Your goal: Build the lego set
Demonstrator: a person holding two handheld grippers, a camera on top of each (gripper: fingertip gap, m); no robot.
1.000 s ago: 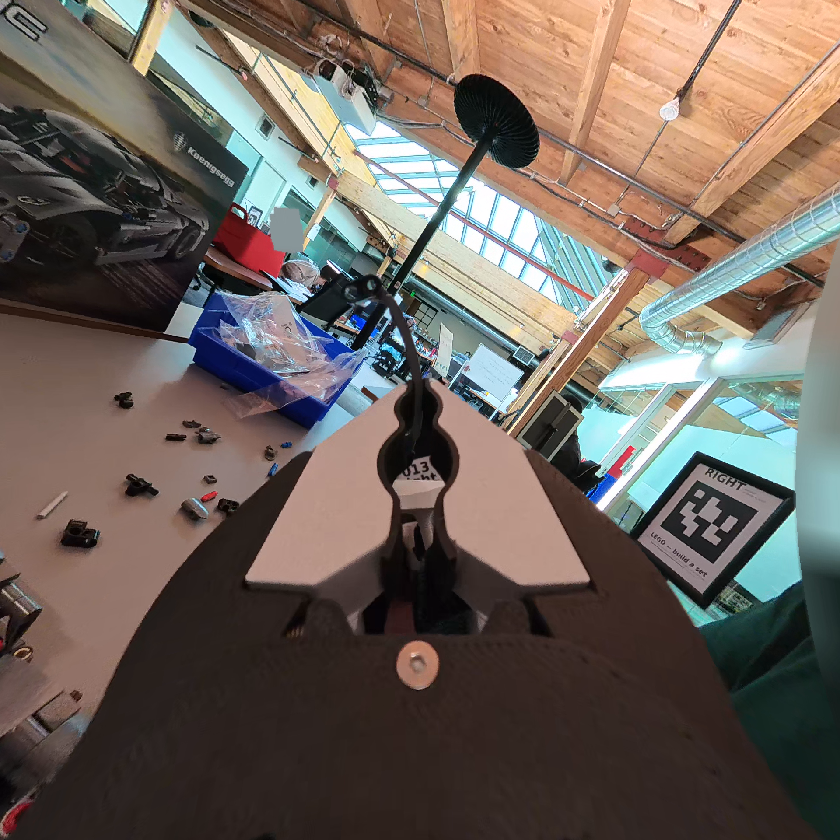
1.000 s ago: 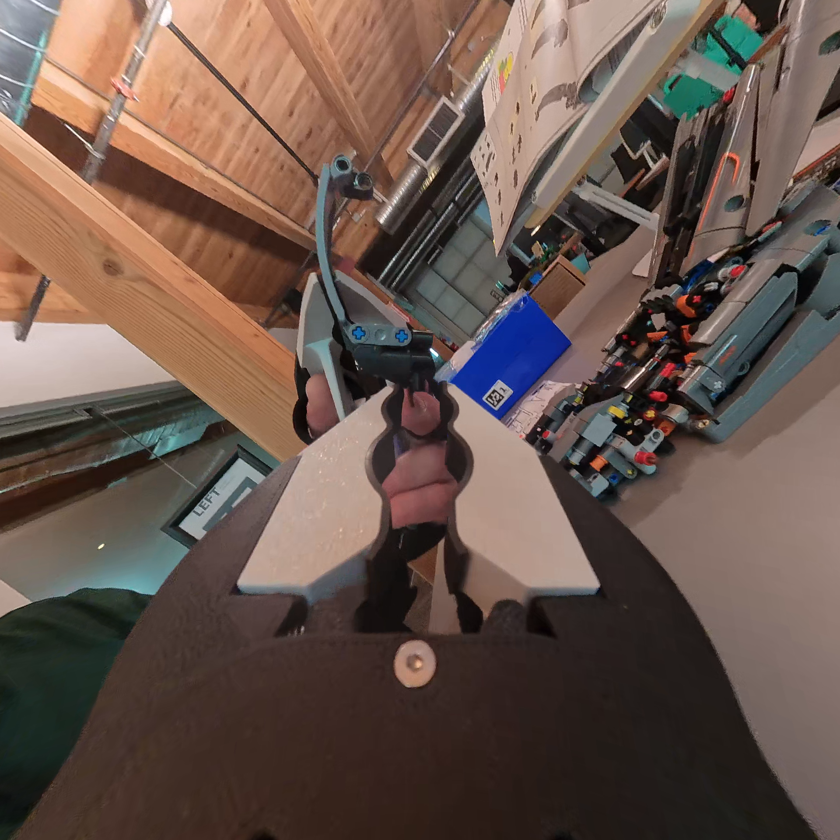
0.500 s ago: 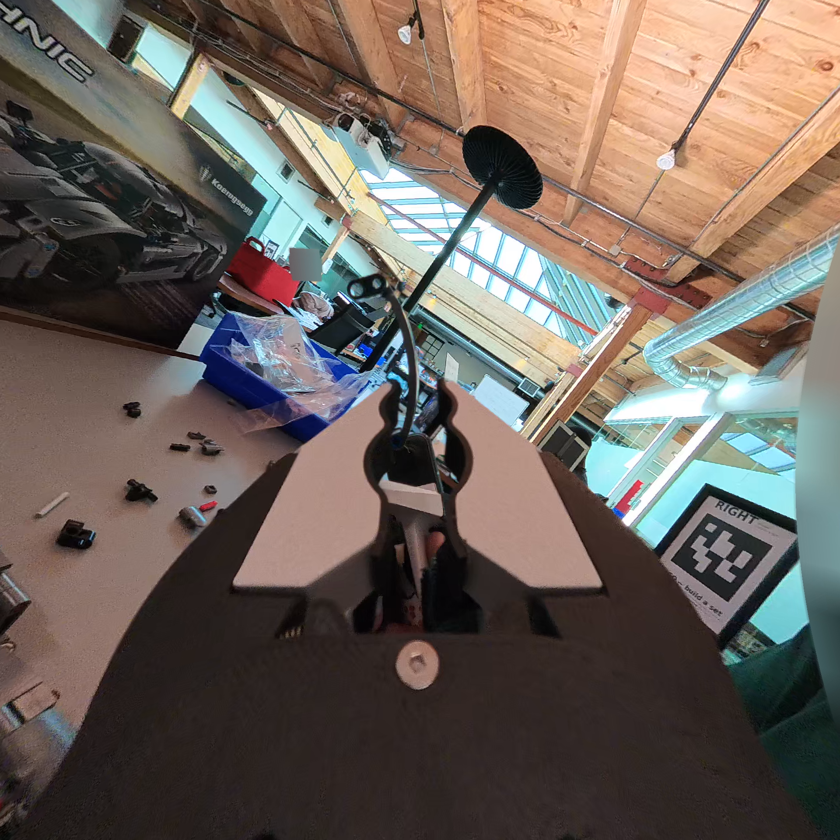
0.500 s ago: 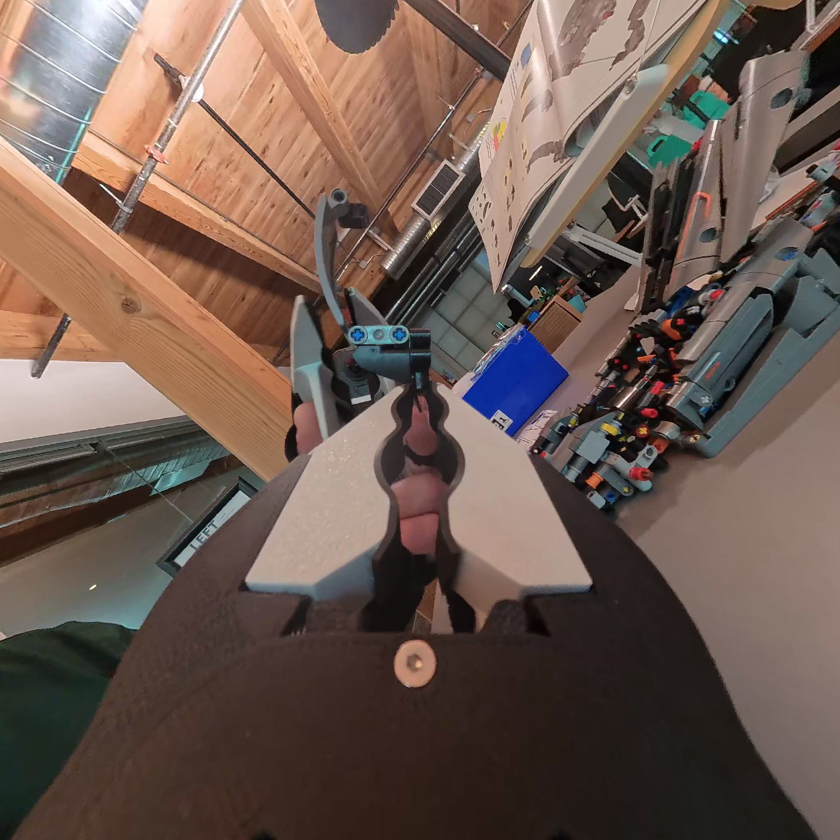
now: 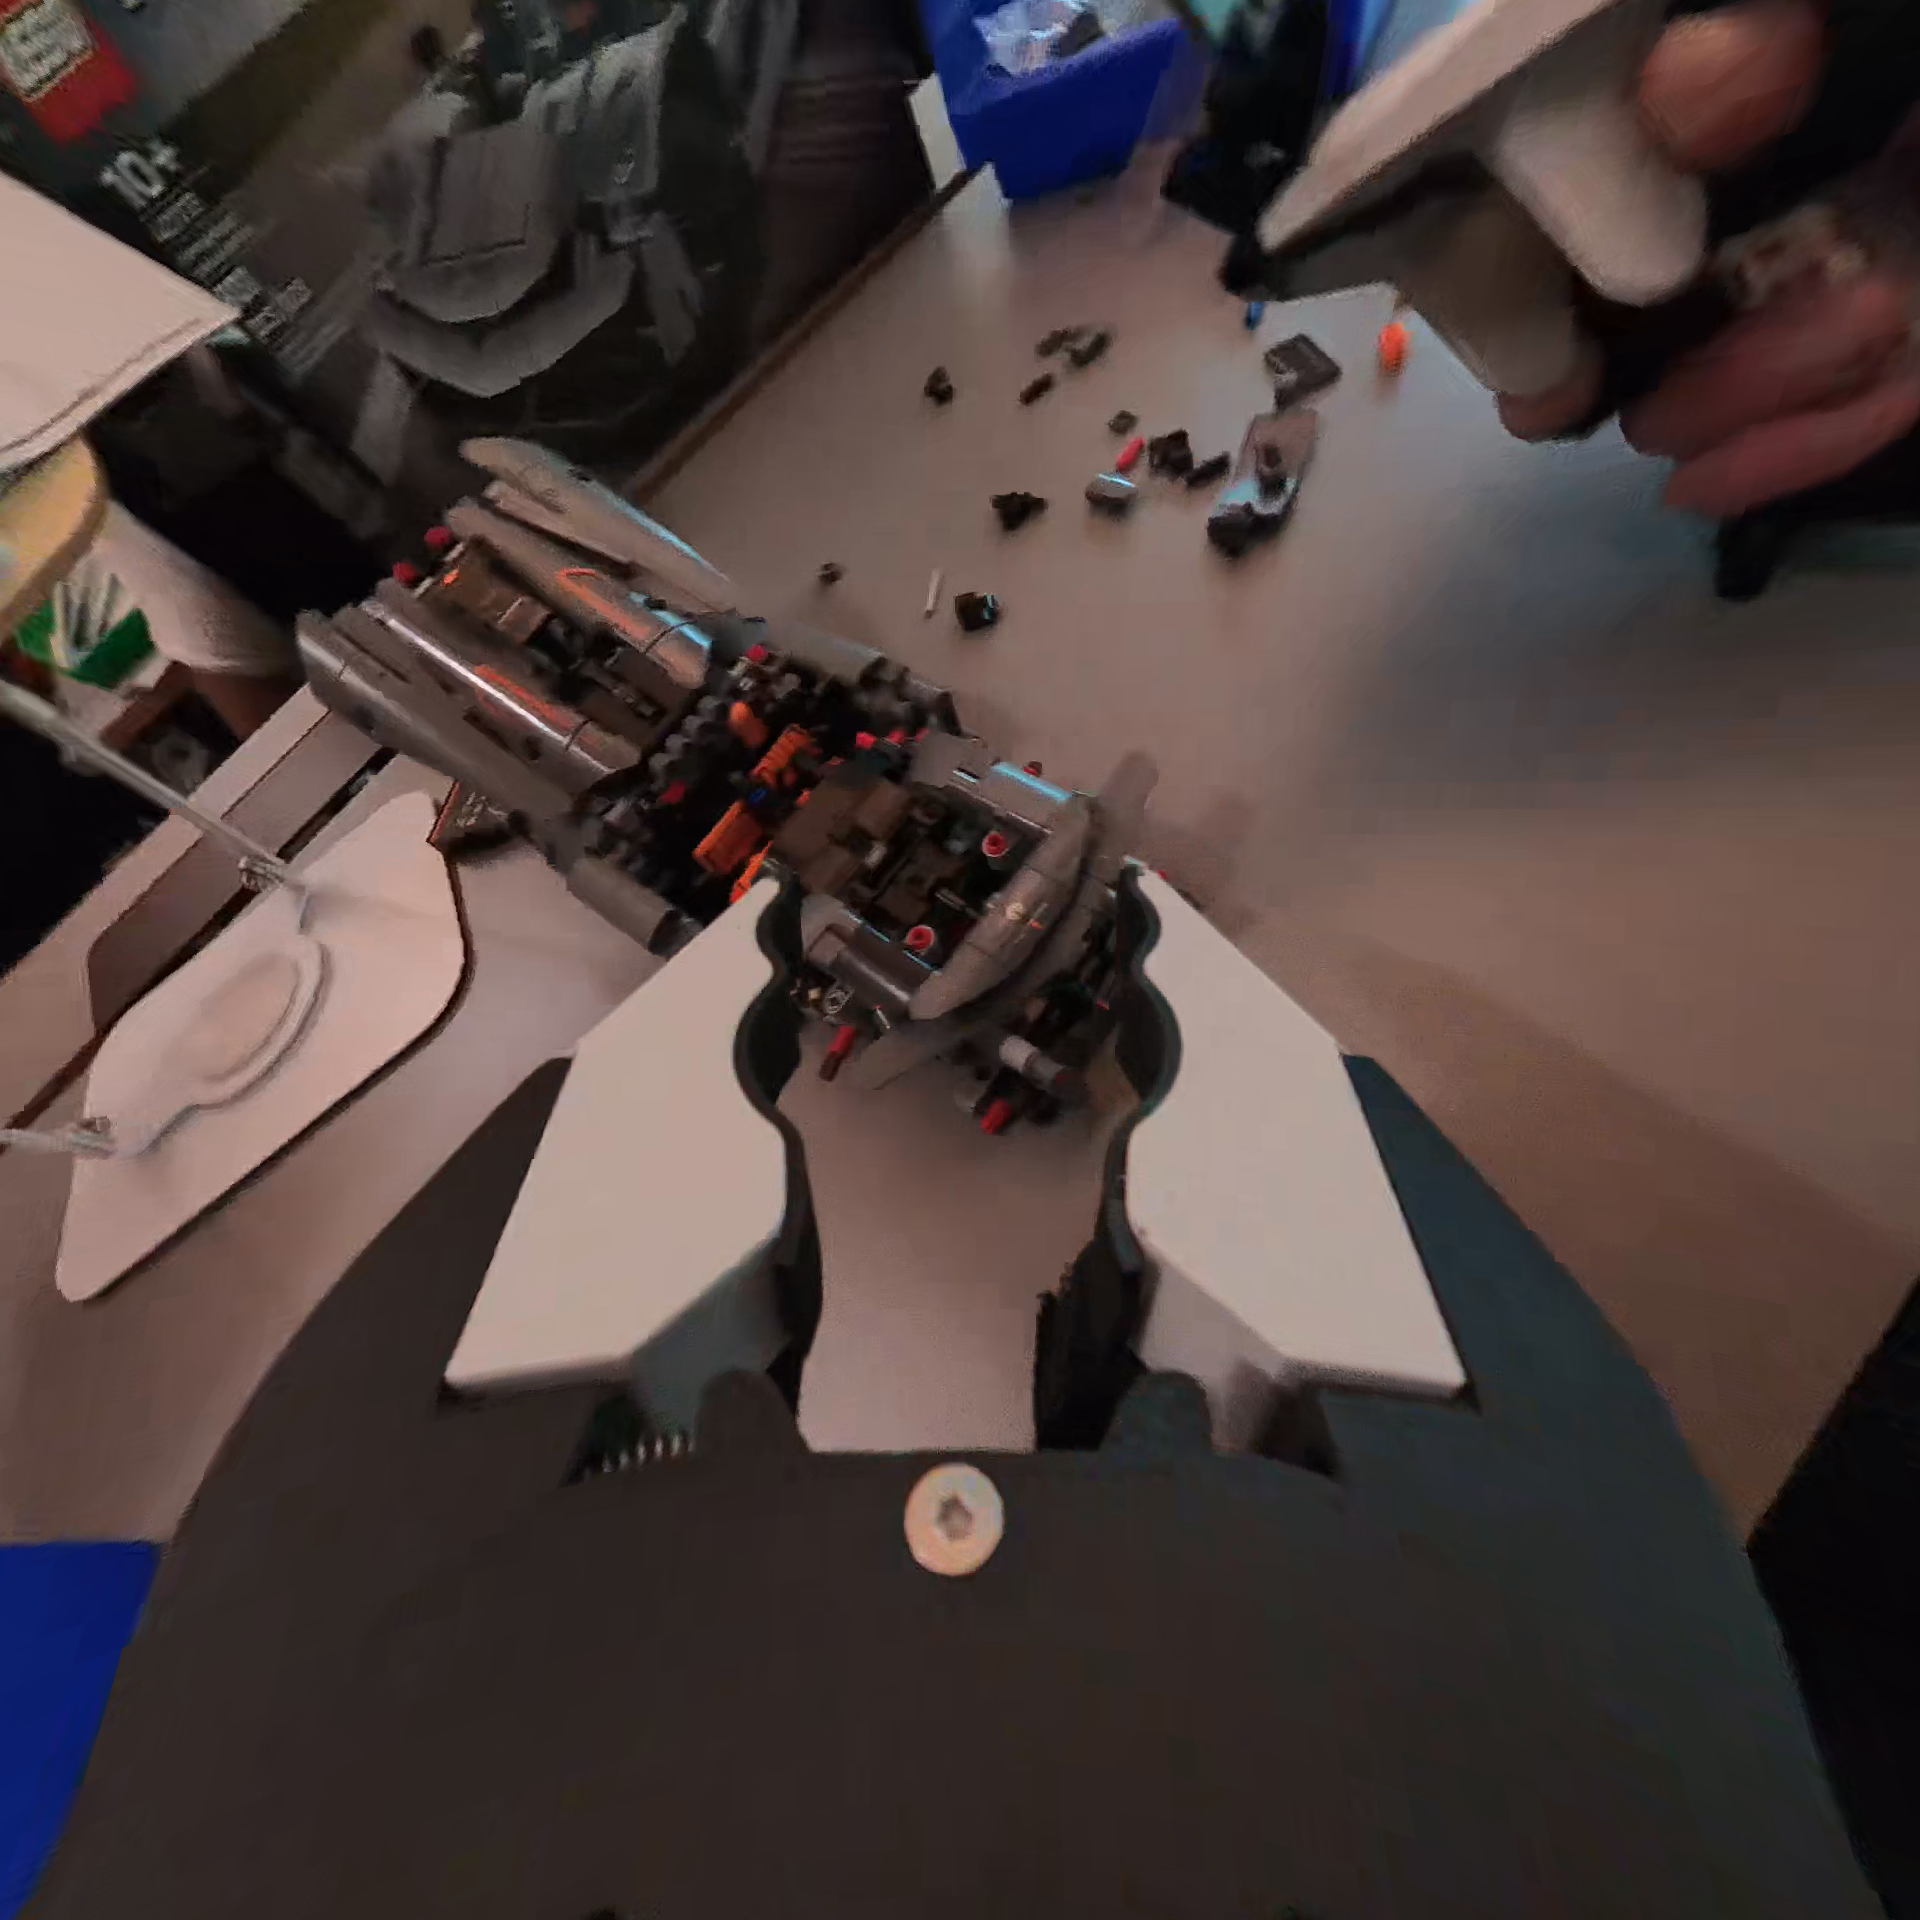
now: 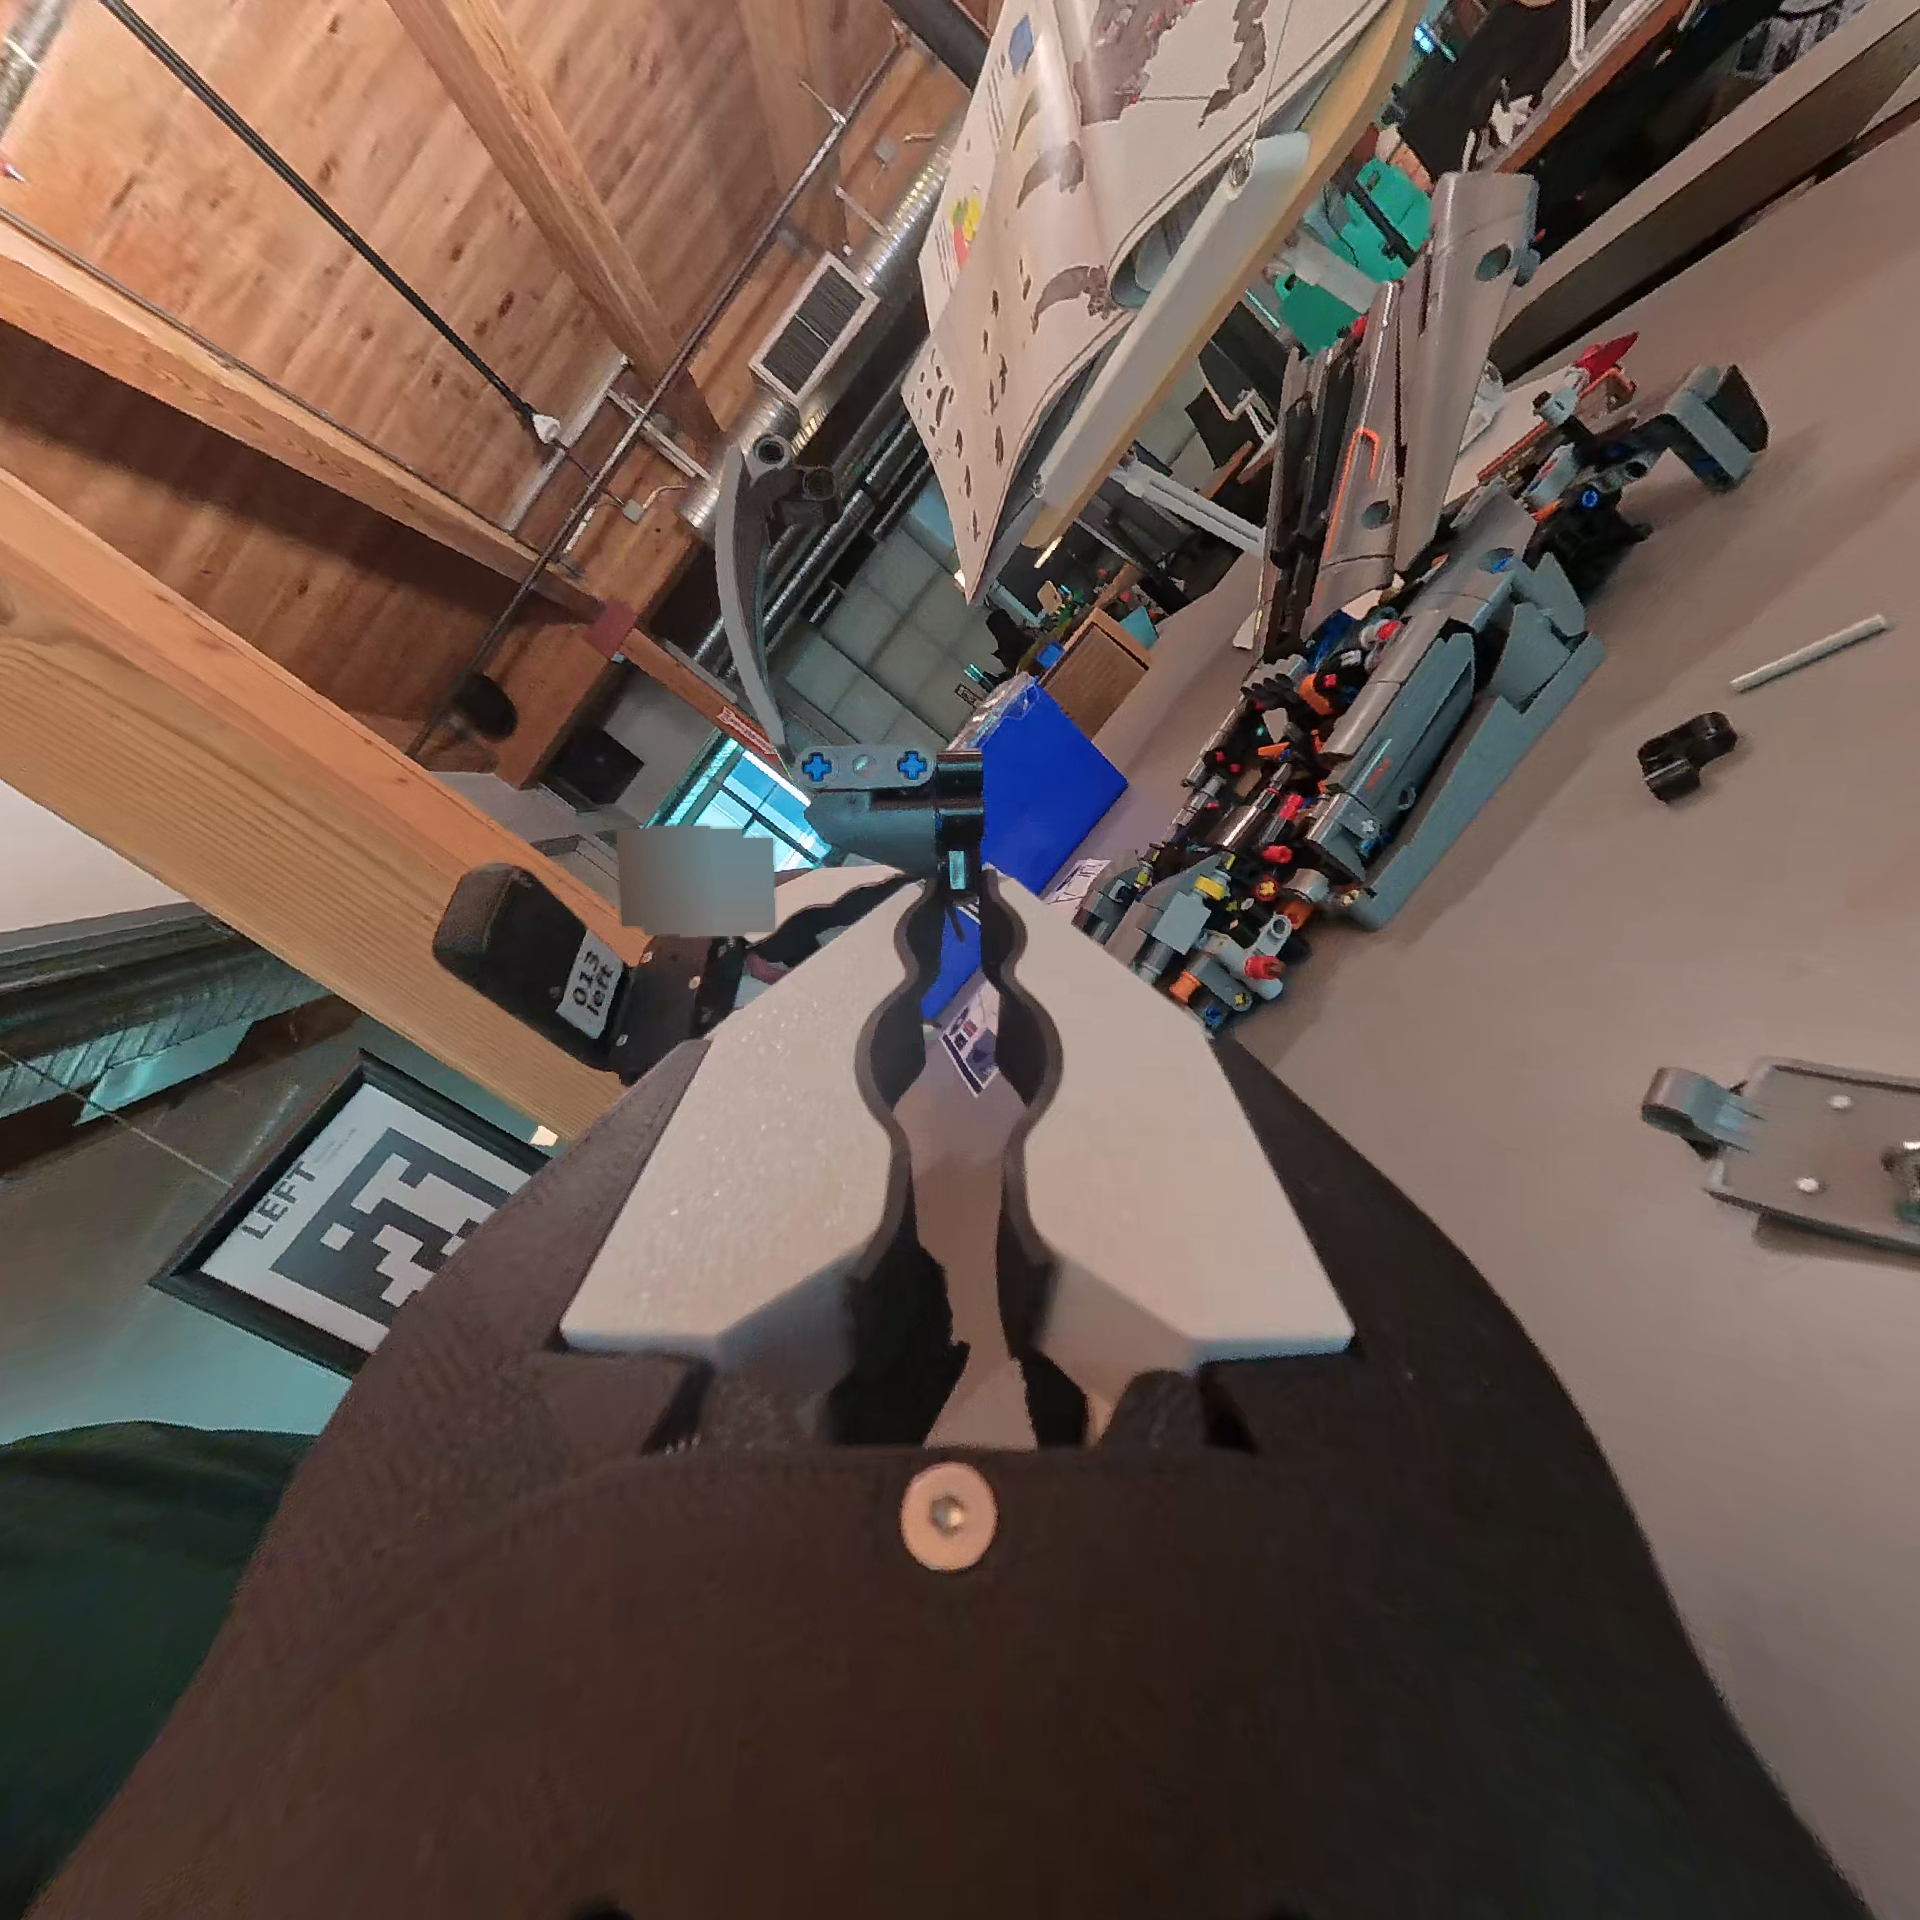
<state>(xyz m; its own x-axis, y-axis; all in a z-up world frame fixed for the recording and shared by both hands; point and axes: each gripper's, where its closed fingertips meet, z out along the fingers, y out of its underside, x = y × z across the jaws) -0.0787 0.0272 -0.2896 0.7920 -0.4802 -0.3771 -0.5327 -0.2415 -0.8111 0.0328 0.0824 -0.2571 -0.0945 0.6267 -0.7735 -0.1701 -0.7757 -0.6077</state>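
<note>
On the table one model (image 5: 665,717), left tongs (image 5: 951,914) spread, right tongs (image 6: 951,894) pinching one curved piece (image 6: 883,790).

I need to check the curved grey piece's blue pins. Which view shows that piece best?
The right wrist view: the curved grey piece is sharp, held up at the right gripper, blue pins facing the camera. The left wrist view is blurred and does not show it clearly.

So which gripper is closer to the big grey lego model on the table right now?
Left. The left gripper hangs open just over the near end of the lego model. The right gripper is off to the side, raised, shut on a small grey assembly.
</note>
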